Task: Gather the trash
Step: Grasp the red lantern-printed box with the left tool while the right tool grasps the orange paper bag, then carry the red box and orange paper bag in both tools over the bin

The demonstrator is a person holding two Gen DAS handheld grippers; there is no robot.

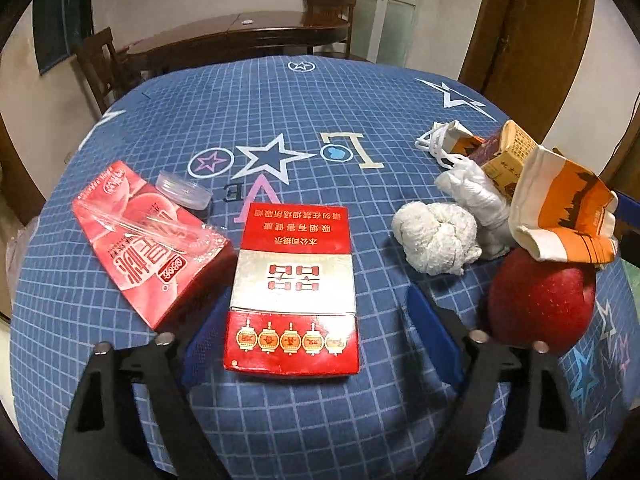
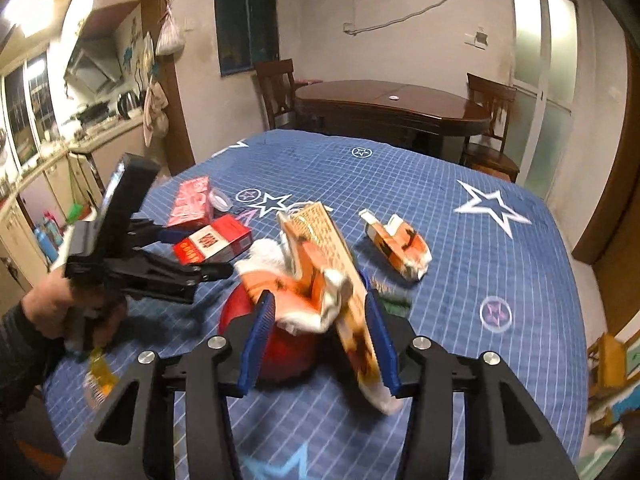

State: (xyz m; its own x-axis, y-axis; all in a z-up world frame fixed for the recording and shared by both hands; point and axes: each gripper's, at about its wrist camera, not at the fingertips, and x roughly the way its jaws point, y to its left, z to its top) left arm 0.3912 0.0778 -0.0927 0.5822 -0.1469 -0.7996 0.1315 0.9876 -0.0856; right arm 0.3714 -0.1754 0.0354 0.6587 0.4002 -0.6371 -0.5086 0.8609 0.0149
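Right tongs (image 2: 316, 336): blue pads pressed on a crumpled orange-and-white carton (image 2: 320, 280), carried clear of the desk (image 2: 500, 280); frame is motion-blurred, so whether one piece of trash or two sit in the grip cannot be told.

Left tongs (image 1: 320, 332): jaws fairly wide, one pad each side of the near end of the red cigarette pack (image 1: 292, 296), which lies flat on the checked cloth. No pad contact visible.

Step in hand, as judged: first item collected on the right, left lining up its pick. Next move calls for closing squarely across the pack's narrow sides, then lifting without nudging the pink drink carton (image 1: 152, 240) just left of it.

Other trash on the desk: white tissue wad (image 1: 436, 240), a second orange carton (image 2: 396, 246), clear plastic lid (image 1: 184, 192). A red apple (image 1: 540, 304) sits beneath the held carton; probably not trash.

Not seen: any bin or bag. The left pad's tip is hidden behind the pack.
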